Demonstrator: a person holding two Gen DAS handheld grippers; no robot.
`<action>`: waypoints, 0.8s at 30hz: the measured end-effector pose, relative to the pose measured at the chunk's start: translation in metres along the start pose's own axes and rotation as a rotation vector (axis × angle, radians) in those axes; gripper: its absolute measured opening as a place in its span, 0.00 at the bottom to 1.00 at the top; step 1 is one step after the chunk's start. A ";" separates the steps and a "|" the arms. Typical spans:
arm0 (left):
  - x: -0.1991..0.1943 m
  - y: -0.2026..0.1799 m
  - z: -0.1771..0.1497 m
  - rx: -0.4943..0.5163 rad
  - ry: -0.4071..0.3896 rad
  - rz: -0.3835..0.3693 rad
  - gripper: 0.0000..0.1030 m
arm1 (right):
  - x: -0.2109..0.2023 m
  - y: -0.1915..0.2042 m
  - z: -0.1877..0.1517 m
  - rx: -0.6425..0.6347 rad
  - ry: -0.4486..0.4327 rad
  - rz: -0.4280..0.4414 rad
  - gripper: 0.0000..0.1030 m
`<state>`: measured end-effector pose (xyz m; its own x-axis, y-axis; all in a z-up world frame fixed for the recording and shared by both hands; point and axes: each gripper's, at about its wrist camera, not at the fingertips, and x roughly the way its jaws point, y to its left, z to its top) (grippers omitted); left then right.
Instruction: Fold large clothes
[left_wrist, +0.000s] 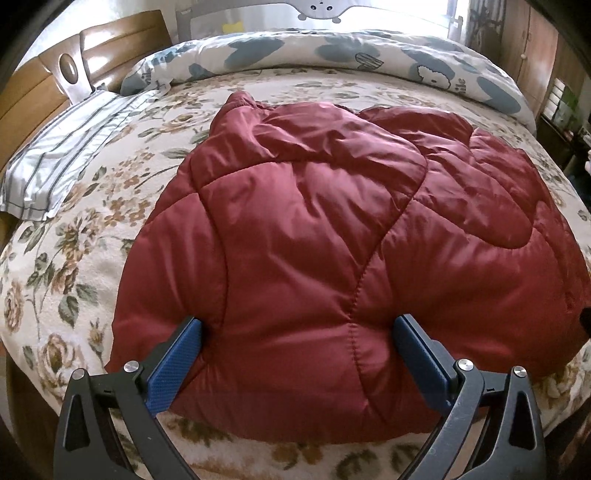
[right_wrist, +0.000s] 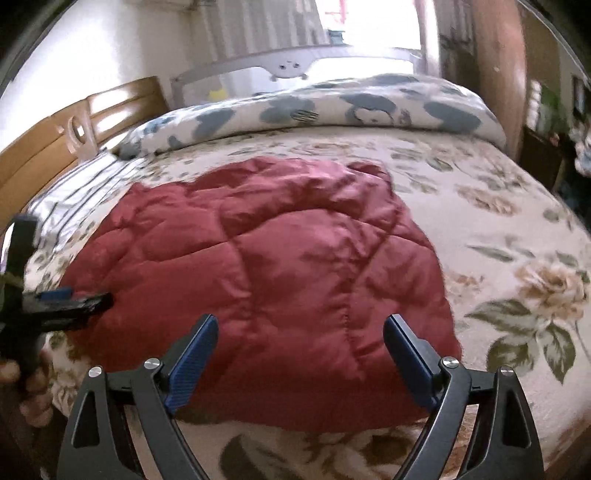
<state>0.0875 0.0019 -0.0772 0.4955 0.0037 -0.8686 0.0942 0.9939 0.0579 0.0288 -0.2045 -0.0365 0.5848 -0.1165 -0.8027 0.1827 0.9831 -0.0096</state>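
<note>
A dark red quilted puffer jacket (left_wrist: 314, 229) lies bunched into a thick bundle on the floral bed cover (left_wrist: 74, 266). My left gripper (left_wrist: 297, 325) is open, its blue pads set wide on either side of the jacket's near edge, pressed against the fabric. In the right wrist view the same jacket (right_wrist: 266, 251) lies ahead, and my right gripper (right_wrist: 301, 321) is open just above its near edge, holding nothing. The left gripper also shows in the right wrist view (right_wrist: 70, 299) at the jacket's left side.
A rolled blue-and-white duvet (left_wrist: 332, 55) runs along the far side of the bed. A striped pillow (left_wrist: 62, 155) lies at the left by the wooden headboard (left_wrist: 33, 92). A grey bed rail (right_wrist: 288, 70) stands behind. Furniture stands at the right (left_wrist: 535, 55).
</note>
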 end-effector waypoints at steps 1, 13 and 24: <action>0.000 0.000 0.000 0.000 -0.001 0.000 1.00 | 0.003 0.005 -0.002 -0.015 0.012 0.005 0.89; -0.012 0.004 -0.007 0.001 0.007 -0.019 1.00 | 0.036 0.003 -0.016 -0.016 0.072 -0.003 0.93; -0.024 0.007 -0.016 -0.006 0.004 -0.021 0.99 | 0.015 -0.001 -0.015 0.030 0.063 0.036 0.93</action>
<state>0.0621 0.0108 -0.0635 0.4901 -0.0165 -0.8715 0.0992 0.9944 0.0369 0.0253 -0.2055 -0.0581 0.5405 -0.0708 -0.8384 0.1862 0.9818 0.0371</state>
